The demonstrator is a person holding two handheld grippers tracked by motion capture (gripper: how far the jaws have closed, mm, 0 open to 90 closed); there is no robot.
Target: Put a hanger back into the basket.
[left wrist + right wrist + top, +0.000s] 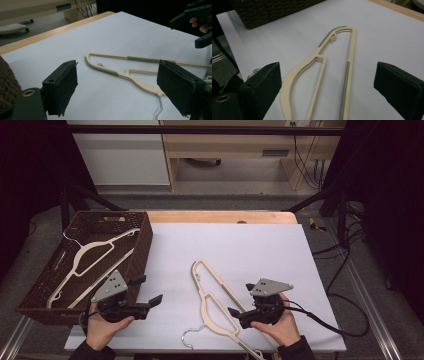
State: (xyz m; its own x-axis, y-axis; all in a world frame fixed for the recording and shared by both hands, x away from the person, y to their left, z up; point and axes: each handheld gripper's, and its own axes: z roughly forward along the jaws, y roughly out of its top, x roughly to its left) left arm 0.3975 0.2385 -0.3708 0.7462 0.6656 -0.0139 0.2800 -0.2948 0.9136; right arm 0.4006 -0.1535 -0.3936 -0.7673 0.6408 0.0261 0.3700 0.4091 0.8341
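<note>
Nearest the camera, both the left hand-held gripper and right hand-held gripper stand apart and empty beside the cream hanger lying flat on the worktop, whose thin frame might skid away from closing pads.

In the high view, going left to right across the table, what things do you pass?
Wicker basket with a hanger inside → left gripper → cream hanger on the white sheet → right gripper.
</note>
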